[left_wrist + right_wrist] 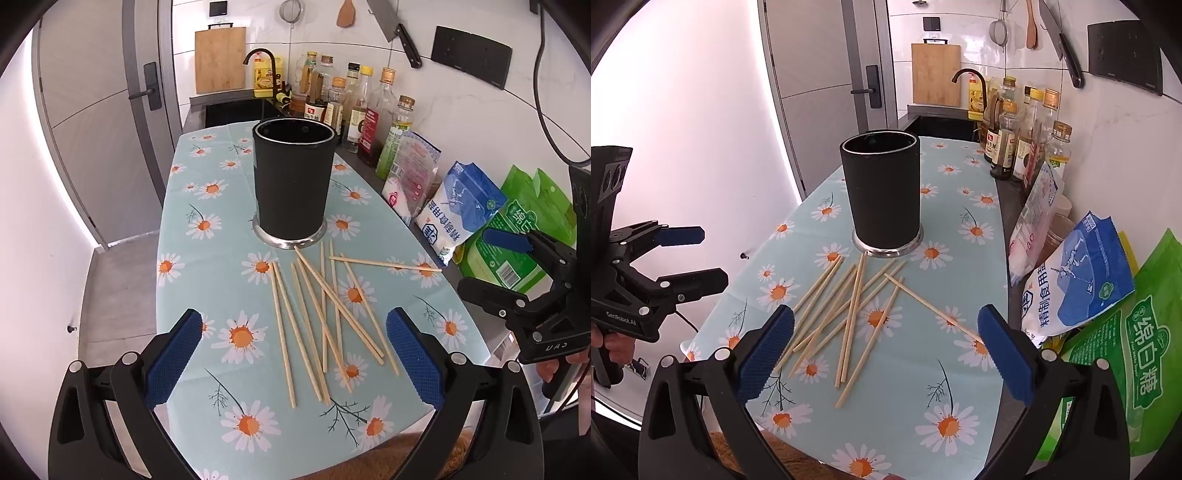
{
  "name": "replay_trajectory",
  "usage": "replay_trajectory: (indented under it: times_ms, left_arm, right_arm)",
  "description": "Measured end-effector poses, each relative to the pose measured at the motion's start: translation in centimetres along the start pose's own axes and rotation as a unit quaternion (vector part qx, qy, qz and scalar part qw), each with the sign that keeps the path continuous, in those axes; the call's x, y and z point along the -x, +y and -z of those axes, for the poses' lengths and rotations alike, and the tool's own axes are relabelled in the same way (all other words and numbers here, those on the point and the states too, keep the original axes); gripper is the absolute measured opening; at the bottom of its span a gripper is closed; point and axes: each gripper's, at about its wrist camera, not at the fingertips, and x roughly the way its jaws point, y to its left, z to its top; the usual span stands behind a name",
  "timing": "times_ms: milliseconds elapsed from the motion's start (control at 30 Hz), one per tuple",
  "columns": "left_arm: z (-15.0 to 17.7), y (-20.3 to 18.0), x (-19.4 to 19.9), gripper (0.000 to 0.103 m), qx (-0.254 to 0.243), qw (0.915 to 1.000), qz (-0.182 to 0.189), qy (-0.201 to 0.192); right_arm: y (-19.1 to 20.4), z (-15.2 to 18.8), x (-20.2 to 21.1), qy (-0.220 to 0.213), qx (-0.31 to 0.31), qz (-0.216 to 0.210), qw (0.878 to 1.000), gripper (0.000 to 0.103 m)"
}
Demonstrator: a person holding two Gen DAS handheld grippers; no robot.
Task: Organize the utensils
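Kitchen walls and a row of bottles [354,107] are standing behind the table [207,229], which is wearing a daisy-print cloth. At its middle a tall black holder [293,177] is sitting upright on a steel base, and every place below is given from it.

Just in front of the holder, bamboo chopsticks [317,314] are lying loose and crossed over one another, one tip nearly touching the base. Beside the holder, towards the wall, bags of salt and sugar [1075,280] are leaning.

Both sets of tongs, the left tongs [295,354] and the right tongs [886,350], are hovering spread wide over the near ends of the sticks, pinching nothing.

Likely troubles:
- Crossed sticks are likely to drag neighbours along, or roll off the table edge.
- A thin stick pinched off-centre may be swinging and missing the holder's mouth.
- Bumping the tall holder could be tipping it over.
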Motion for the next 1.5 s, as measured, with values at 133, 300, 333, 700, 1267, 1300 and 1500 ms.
replay_trajectory:
  times_ms: [133, 300, 333, 700, 1267, 1300, 1500]
  left_arm:
    - [0.0, 0.4, 0.1, 0.097, 0.009, 0.9999, 0.004, 0.002]
    - [0.5, 0.0, 0.6, 0.097, 0.017, 0.9998, 0.008, 0.002]
    - [0.6, 0.2, 0.6, 0.097, 0.019, 0.9998, 0.008, 0.003]
    - [-0.2, 0.0, 0.2, 0.097, 0.006, 1.0, 0.006, 0.002]
    - [-1.1, 0.5, -0.2, 0.097, 0.004, 1.0, 0.005, -0.001]
    - [-1.1, 0.5, -0.2, 0.097, 0.004, 1.0, 0.005, -0.002]
    - [-1.4, 0.4, -0.4, 0.097, -0.002, 1.0, 0.005, 0.001]
  right_arm:
    - [0.1, -0.2, 0.1, 0.002, 0.0, -0.001, 1.0, 0.099]
    - [0.5, -0.1, 0.4, -0.005, 0.006, 0.001, 1.0, 0.099]
    - [0.4, -0.3, 0.3, -0.006, 0.007, 0.002, 1.0, 0.099]
    - [0.0, -0.8, 0.2, -0.008, 0.017, 0.003, 1.0, 0.099]
    - [-0.2, -1.9, -0.3, -0.01, 0.018, 0.001, 1.0, 0.099]
    - [-0.2, -1.9, -0.3, -0.009, 0.017, 0.0, 1.0, 0.099]
    - [-0.1, -2.1, -0.6, -0.007, 0.017, 0.001, 1.0, 0.099]
